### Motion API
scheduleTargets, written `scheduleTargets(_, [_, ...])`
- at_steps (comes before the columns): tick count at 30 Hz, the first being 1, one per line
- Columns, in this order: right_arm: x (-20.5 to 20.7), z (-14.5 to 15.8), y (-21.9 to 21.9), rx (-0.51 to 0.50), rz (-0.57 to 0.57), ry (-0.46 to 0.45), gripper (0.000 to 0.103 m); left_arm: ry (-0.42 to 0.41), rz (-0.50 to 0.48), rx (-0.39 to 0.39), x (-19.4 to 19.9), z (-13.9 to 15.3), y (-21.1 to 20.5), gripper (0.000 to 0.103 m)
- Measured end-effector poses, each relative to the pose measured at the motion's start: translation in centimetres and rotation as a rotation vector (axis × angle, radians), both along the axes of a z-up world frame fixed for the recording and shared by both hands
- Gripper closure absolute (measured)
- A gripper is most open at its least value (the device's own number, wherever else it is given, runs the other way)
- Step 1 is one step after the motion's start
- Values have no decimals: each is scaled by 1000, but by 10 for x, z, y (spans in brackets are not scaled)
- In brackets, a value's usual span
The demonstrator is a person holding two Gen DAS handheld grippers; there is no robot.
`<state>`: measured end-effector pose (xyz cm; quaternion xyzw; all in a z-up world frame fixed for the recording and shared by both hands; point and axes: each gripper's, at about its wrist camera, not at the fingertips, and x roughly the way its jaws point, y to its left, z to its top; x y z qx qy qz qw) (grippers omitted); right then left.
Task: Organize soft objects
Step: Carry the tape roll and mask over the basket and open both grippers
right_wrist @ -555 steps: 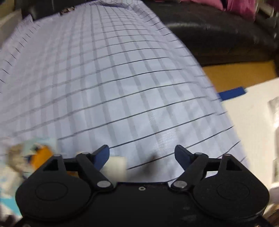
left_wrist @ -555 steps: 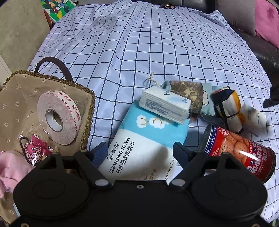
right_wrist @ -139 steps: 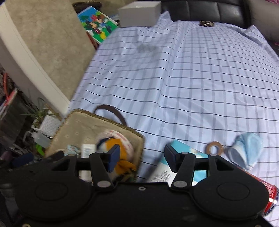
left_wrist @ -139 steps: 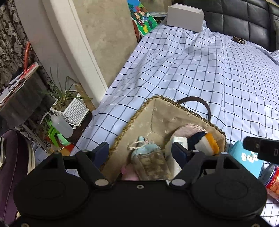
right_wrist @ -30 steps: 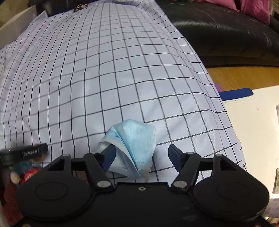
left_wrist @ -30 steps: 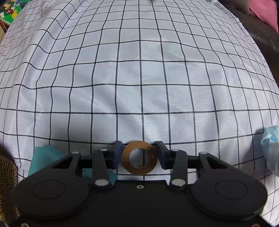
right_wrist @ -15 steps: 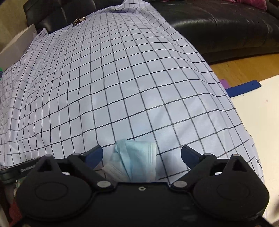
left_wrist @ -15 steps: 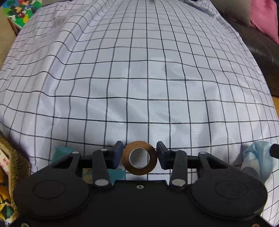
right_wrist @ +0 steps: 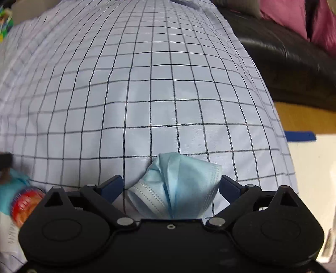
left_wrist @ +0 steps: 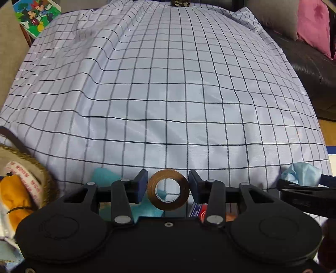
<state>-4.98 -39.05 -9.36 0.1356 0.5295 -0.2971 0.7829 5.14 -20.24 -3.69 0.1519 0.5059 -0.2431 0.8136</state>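
My left gripper is shut on a small brown tape ring and holds it above the checked cloth. My right gripper has its jaws on both sides of a crumpled blue face mask, which bulges up between them; it also shows in the left wrist view with the right gripper's fingers on it. The woven basket sits at the lower left and holds a white tape roll and an orange soft item.
A teal cleansing-towel pack and a red can lie below the grippers. A black leather sofa with pink cushions borders the right side. A colourful picture box is at the far left.
My left gripper has lifted the tape ring and drawn back, bringing the basket into view. My right gripper has closed in around the blue mask and raised it off the cloth.
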Motion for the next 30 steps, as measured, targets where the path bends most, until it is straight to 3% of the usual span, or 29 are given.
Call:
scheduleTargets(3, [2, -2, 6, -22, 27, 37, 22, -8, 3, -5, -2, 10, 11, 61])
scheduleTargets(5, [4, -2, 9, 9, 36, 39, 43, -16, 6, -5, -3, 17, 18, 61])
scheduleTargets(7, [6, -2, 7, 36, 33, 43, 51, -28, 10, -4, -4, 21, 23, 61])
scheduleTargets(20, [10, 46, 29, 31, -16, -29, 52, -96, 63, -14, -13, 61, 81, 60])
scheduleTargets(30, [40, 98, 96, 101, 127, -178, 51, -138, 159, -35, -6, 82, 134, 60])
